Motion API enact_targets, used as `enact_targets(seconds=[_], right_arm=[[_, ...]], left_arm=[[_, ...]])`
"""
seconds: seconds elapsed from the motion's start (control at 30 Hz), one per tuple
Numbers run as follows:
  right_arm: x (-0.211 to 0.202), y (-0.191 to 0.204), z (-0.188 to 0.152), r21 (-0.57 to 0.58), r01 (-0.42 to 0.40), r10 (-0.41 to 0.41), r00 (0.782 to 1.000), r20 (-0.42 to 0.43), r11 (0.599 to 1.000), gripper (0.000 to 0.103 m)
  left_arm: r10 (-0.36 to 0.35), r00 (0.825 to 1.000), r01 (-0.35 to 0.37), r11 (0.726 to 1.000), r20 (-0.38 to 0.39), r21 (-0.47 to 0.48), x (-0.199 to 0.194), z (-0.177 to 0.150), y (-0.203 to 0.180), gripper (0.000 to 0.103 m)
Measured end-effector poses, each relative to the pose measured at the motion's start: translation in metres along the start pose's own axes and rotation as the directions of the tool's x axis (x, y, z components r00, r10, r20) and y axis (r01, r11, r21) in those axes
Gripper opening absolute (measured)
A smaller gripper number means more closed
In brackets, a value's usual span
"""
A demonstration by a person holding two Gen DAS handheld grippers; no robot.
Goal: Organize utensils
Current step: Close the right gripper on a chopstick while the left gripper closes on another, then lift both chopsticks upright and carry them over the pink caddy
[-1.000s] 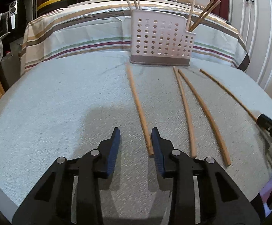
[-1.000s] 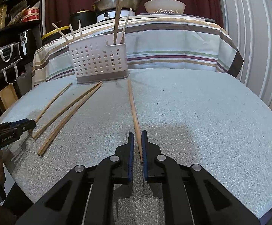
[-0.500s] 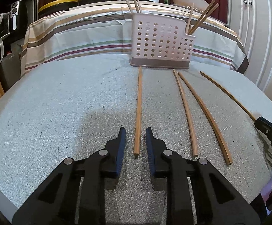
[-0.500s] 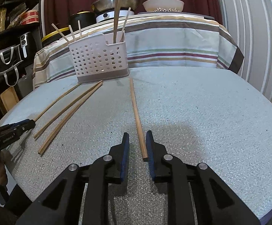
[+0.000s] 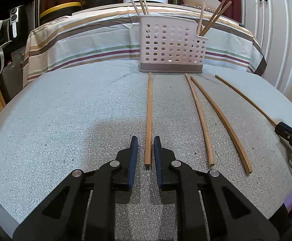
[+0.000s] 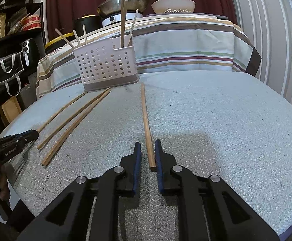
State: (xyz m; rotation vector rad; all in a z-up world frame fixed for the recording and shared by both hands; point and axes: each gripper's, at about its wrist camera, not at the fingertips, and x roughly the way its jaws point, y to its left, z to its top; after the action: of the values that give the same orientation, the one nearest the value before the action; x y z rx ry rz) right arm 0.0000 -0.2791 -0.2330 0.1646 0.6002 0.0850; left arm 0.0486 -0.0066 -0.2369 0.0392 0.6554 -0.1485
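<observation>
Several wooden chopsticks lie on the grey mat [image 5: 65,120] in front of a white perforated caddy [image 5: 172,48], which holds more sticks upright. My left gripper [image 5: 145,138] straddles the near end of the leftmost chopstick [image 5: 149,110]. Its jaws are closing, with thin gaps beside the stick. Two more chopsticks [image 5: 201,116] lie to the right. My right gripper [image 6: 147,142] straddles the rightmost chopstick [image 6: 146,116]; its jaws are closing too, and the stick lies against the right pad only. The caddy [image 6: 105,66] stands behind that stick.
Behind the mat is a table under a striped cloth [image 6: 186,46], with a pan [image 6: 123,2] and a white bowl [image 6: 173,5] on it. Dark shelves with bags [image 6: 5,70] fill the left side. White cabinet doors [image 6: 266,30] stand at the right.
The left jaws narrowed around their chopstick, which swung from slanted to straight. The right jaws went from nearly shut on their stick to wider, then narrowed again.
</observation>
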Motion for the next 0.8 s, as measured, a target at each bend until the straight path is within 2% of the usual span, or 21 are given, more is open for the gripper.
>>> enact_targets(seconds=[0.1, 0.4, 0.8], right_arm=[[-0.001, 0.0, -0.002, -0.008, 0.005, -0.005, 1.0, 0.005, 1.0, 0.009], [-0.009, 0.004, 0.0, -0.025, -0.002, 0.003, 1.0, 0.022, 1.0, 0.007], [-0.044, 0.008, 0.029, -0.038, 0.003, 0.001, 0.992, 0.129, 0.999, 0.007]], left_arm=[[-0.002, 1.0, 0.002, 1.0, 0.006, -0.002, 0.0, -0.001, 0.001, 0.007], [-0.009, 1.0, 0.009, 1.0, 0.026, -0.007, -0.005, -0.004, 0.002, 0.006], [0.031, 0.989, -0.027, 0.999, 0.142, -0.029, -0.044, 0.01, 0.014, 0.006]])
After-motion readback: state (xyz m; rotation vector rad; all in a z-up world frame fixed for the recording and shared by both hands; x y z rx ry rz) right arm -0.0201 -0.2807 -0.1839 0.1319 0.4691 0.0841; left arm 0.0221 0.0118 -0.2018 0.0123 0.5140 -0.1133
